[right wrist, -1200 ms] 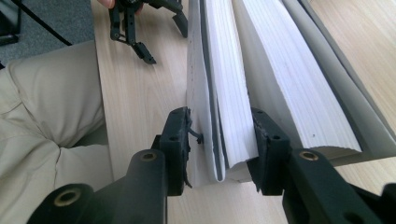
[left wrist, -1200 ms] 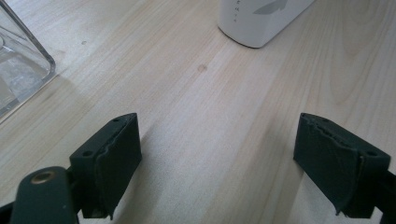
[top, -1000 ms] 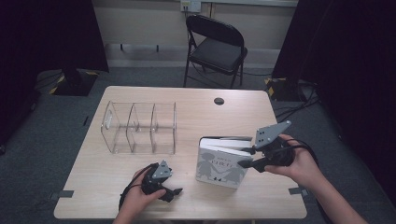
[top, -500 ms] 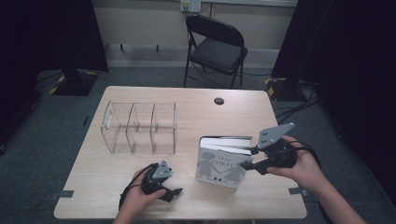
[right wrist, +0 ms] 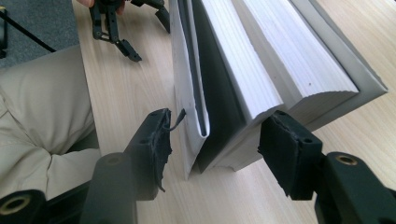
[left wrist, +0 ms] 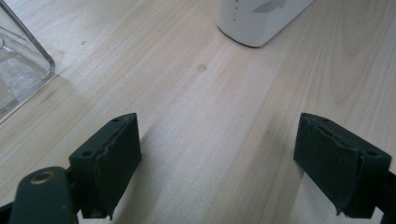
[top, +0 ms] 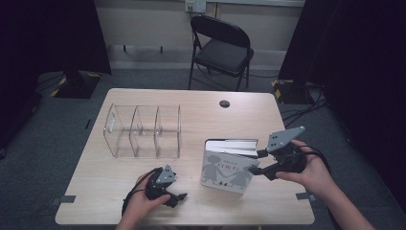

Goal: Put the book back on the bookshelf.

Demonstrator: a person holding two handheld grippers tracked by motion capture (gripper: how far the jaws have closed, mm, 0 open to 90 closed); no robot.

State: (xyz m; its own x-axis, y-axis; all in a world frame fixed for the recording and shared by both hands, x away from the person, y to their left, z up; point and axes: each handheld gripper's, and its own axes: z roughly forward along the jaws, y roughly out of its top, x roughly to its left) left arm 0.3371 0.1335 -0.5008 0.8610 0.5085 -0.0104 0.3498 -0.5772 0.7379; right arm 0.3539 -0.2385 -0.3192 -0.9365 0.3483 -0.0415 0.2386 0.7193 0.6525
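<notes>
Clear divider rack beside white book, folding chair behind table.

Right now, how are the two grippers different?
The right gripper is at the white book, its open jaws on either side of the book's edge. The left gripper rests low near the front of the table, jaws spread wide over bare wood with nothing between them. The right gripper is raised higher; the left sits close to the tabletop. Both are black, hand-held and open.
</notes>
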